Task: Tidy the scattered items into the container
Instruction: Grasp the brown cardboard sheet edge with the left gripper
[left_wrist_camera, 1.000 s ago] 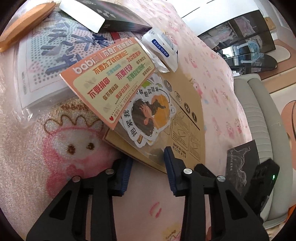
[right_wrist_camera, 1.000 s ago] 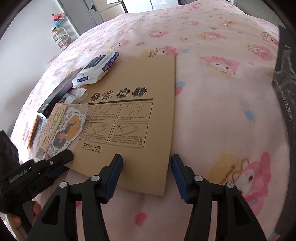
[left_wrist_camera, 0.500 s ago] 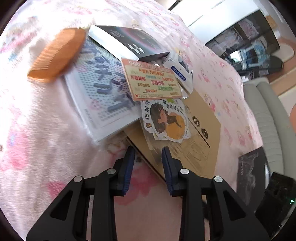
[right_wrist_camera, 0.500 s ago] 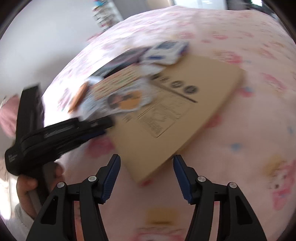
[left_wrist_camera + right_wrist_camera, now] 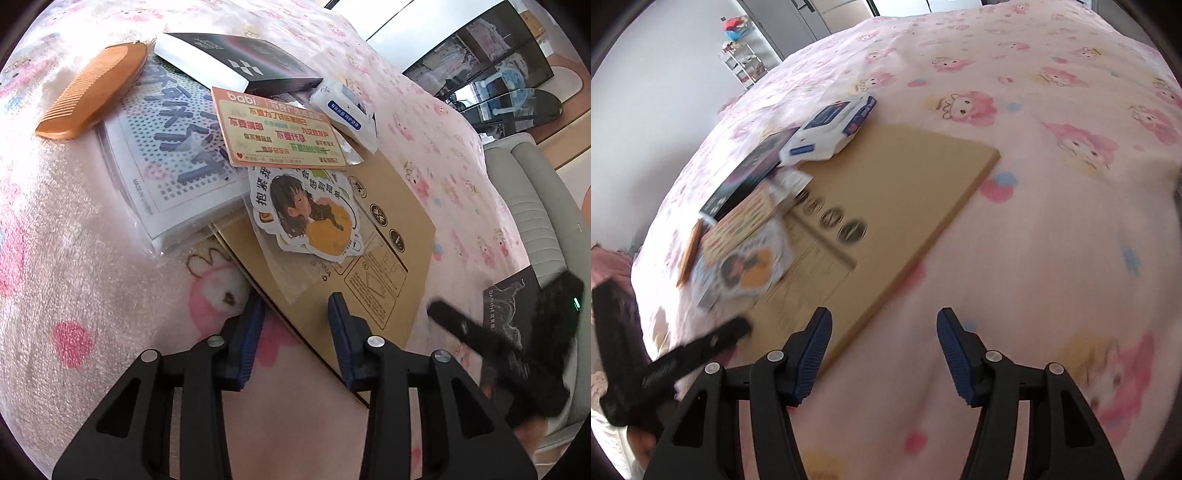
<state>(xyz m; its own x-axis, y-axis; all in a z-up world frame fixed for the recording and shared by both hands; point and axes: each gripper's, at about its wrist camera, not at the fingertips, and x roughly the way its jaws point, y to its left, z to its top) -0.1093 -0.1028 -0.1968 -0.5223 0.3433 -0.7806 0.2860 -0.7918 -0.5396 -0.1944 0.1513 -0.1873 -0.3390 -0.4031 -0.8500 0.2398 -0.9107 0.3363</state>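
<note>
A flat brown cardboard box [image 5: 391,236] lies on the pink bedspread; it also shows in the right wrist view [image 5: 897,192]. On and beside it lie a girl sticker [image 5: 306,214], an orange card [image 5: 277,129], a white wipes pack [image 5: 343,110], a black box [image 5: 240,62], a bead-pattern sheet [image 5: 173,162] and a wooden comb [image 5: 92,92]. My left gripper [image 5: 295,328] is open, its jaws astride the cardboard box's near edge. My right gripper [image 5: 882,350] is open and empty, its left finger over the box's near corner.
A black booklet [image 5: 517,299] lies at the bed's right edge, beside a grey padded rail [image 5: 532,206]. The right gripper appears blurred in the left wrist view [image 5: 491,343]. A shelf rack [image 5: 742,62] stands by the far wall.
My left gripper has opened wider and shifted along the cardboard box's edge. My right gripper has swung so the box lies to its left.
</note>
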